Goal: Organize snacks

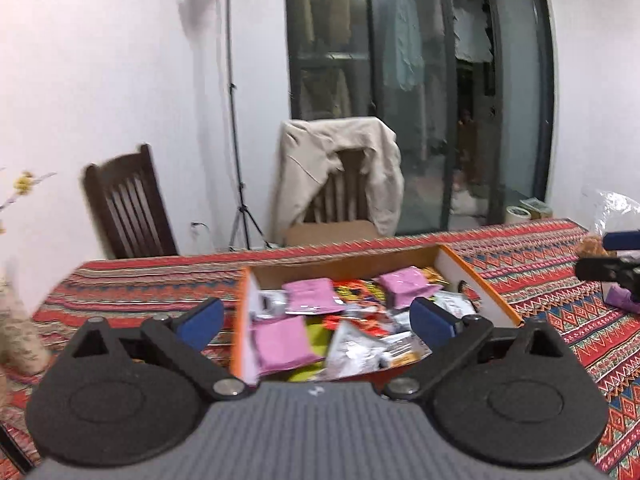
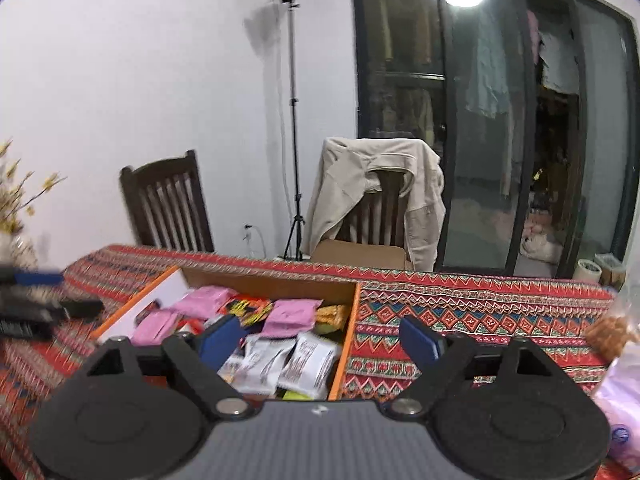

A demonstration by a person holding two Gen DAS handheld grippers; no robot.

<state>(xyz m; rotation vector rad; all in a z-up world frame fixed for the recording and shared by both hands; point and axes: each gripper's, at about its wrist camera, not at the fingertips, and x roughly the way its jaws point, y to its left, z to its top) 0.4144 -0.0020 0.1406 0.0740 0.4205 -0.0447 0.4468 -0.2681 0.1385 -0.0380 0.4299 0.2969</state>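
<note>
An orange-edged cardboard box (image 1: 480, 280) sits on the patterned tablecloth, full of snack packets: pink packets (image 1: 280, 344), silver-white packets (image 1: 356, 352) and red-yellow ones. My left gripper (image 1: 316, 320) is open and empty, hovering above the box's near end. The box also shows in the right wrist view (image 2: 344, 344), with pink packets (image 2: 290, 316) and white packets (image 2: 308, 364). My right gripper (image 2: 324, 340) is open and empty, above the box's right wall. Each gripper shows in the other's view: the right one (image 1: 612, 272), the left one (image 2: 40, 300).
The tablecloth (image 2: 460, 312) runs right of the box. A clear plastic bag with brown snacks (image 2: 612, 332) and a pink-white pack (image 2: 620, 408) lie at the right. Two wooden chairs, one draped with a beige jacket (image 2: 380, 200), stand behind the table. A vase with yellow flowers (image 2: 16, 208) stands left.
</note>
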